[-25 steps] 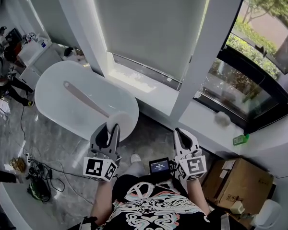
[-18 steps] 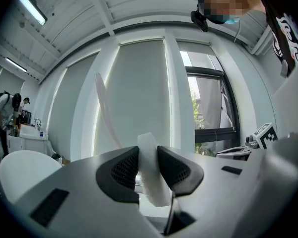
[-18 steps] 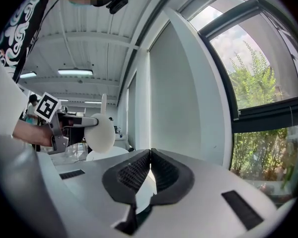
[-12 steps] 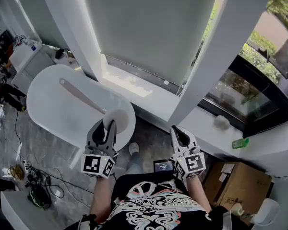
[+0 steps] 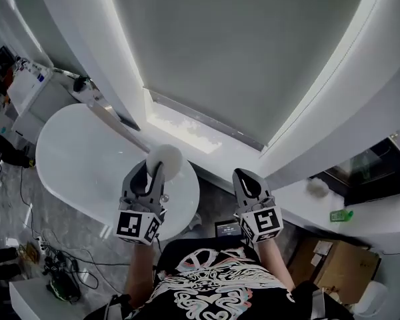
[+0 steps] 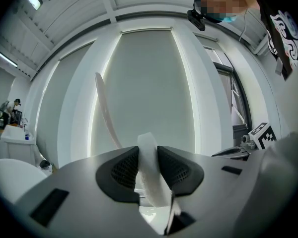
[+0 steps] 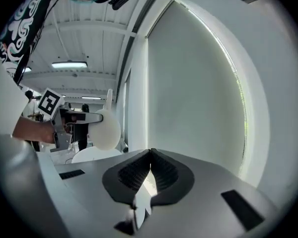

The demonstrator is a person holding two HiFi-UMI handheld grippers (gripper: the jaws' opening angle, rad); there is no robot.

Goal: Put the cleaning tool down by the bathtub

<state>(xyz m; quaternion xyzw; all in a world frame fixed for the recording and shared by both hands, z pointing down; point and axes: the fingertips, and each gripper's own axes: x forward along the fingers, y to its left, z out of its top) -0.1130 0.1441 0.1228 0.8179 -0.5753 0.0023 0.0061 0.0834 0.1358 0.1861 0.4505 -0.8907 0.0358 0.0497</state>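
Okay, the left claw (image 5: 147,173) is clamped on the cleaning tool (image 5: 164,159), and the pads pinch a flat white part at the head end (pad edge or neck, hard to say which). The round white head sits just past the claw tips. The long thin handle (image 6: 103,108) runs up and away toward the window blind (image 5: 240,59). In the head view the tool hangs over the near end of the white bathtub (image 5: 67,159) and isn't put down yet. The right claw (image 5: 248,184) is closed with nothing in it, off to the side and well apart from the tool.

Handling guess:
- The tool looks light, probably a plastic handle with a soft, squashy pad.
- The handle looks stiff but slim, with a slight curve.
- Held at the head end, all that length works as a lever, so it will likely swing or droop if the wrist turns fast.
- A hold on the handle just behind the head, or nearer the middle, would balance better; the pad itself would give under the pads.
- Nothing about it looks fragile.

The floor (image 5: 73,245) beside the tub looks like glossy stone and the tub wall is smooth too. Propped up, the tool could slide, so laying it flat by the tub seems safer. Cables (image 5: 60,272) lie on the floor to the left, best kept clear of.
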